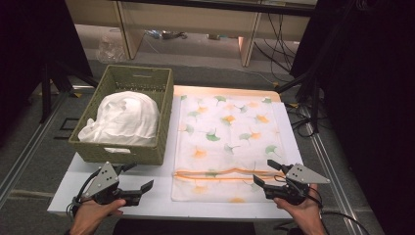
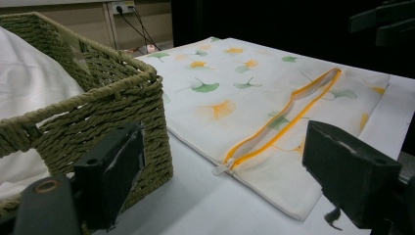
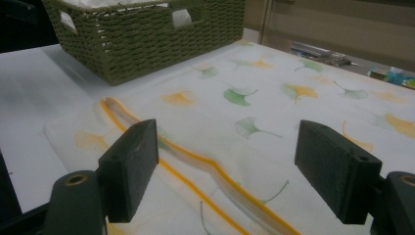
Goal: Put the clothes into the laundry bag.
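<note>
Seemingly light and limp, the flat ginkgo-print mesh zip bag [image 1: 227,147] suits a pinch at its orange zipper edge [image 3: 195,169], with both the left hand-held gripper [image 1: 134,178] and right hand-held gripper [image 1: 266,174] spread empty.

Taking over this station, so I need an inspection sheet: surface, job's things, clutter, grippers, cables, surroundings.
Surface: white table, flat.
Job's things: leaf-print zip bag lying flat, yellow zipper partly open; green woven basket holding white cloth.
Clutter: nothing seen.
Grippers: left gripper and right gripper open, holding nothing.
Cables: trailing from both grippers; more on floor behind.
Surroundings: shelving, dark curtains.
</note>
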